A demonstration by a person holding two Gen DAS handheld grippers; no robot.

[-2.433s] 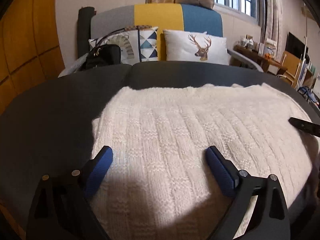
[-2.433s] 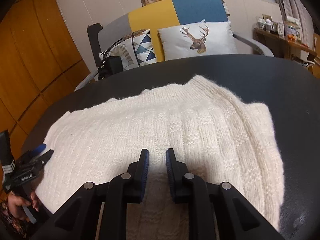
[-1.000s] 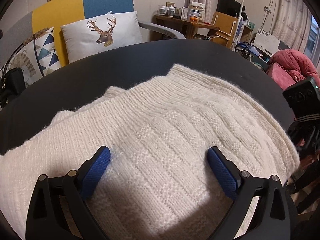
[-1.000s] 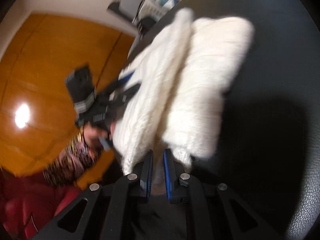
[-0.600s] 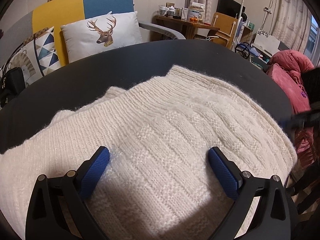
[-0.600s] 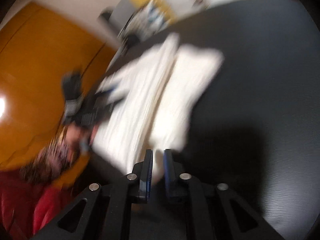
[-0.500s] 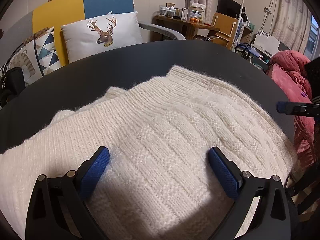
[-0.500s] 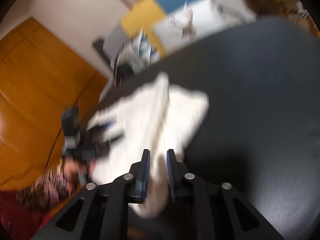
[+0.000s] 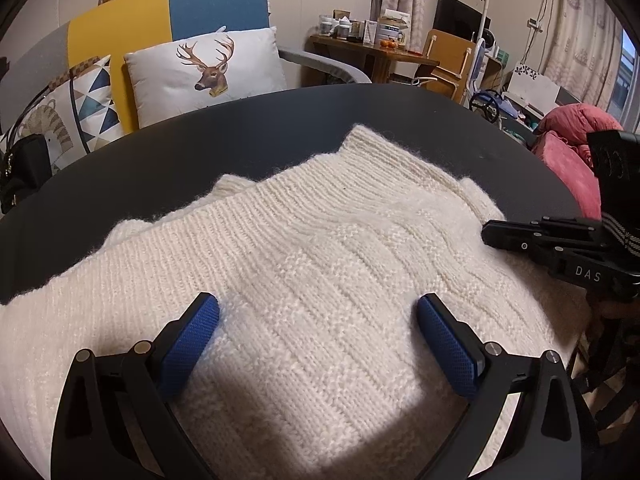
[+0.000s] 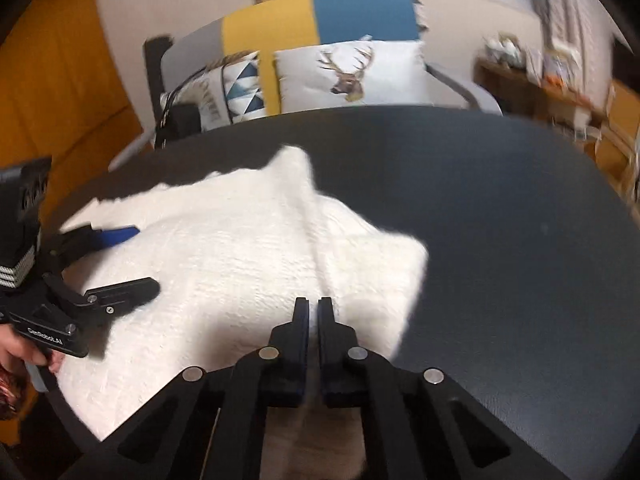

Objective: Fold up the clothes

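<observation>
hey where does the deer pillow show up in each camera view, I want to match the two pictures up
Left wrist view: the deer pillow sits upper left, behind the far edge of the dark table, beyond the white sweater.
Right wrist view: the deer pillow is top centre, slightly blurred, again just past the table's far edge.
Shared landmark: the yellow and blue chair back rises right behind the pillow in both.

Beyond my dark worktop (image 9: 280, 128) I see a deer-print cushion (image 9: 208, 68) beside a triangle-patterned cushion (image 9: 76, 108).
</observation>
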